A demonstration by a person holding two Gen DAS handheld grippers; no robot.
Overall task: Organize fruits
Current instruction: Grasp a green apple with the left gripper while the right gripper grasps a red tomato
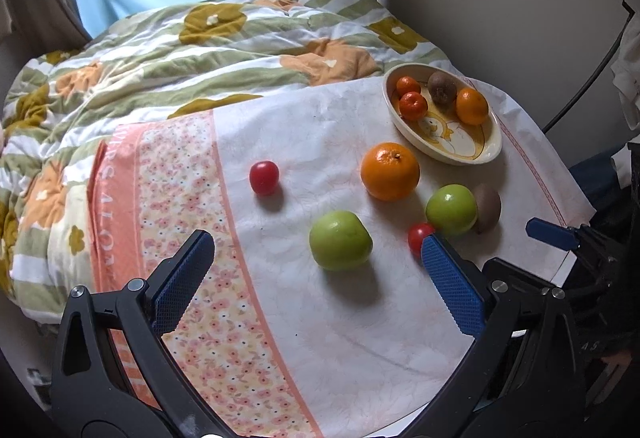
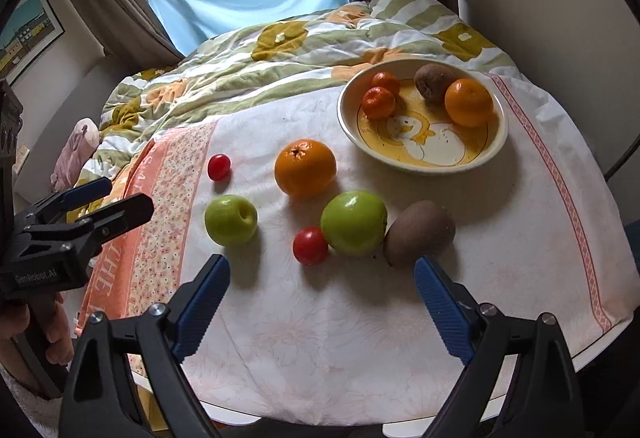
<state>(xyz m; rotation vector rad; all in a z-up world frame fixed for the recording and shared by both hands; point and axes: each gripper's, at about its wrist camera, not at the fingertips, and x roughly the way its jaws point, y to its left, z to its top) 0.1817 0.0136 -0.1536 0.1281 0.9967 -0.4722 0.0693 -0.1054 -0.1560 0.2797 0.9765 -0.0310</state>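
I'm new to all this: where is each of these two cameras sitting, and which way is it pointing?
Left wrist view: sits on the left gripper, looking steeply down over the cloth at the loose fruit; its own open jaws frame the near green apple.
Right wrist view: sits on the right gripper, looking down likewise; its open jaws show, plus the left gripper and a hand at the left edge.
Shared: the bowl, big orange, loose kiwi, bed behind.
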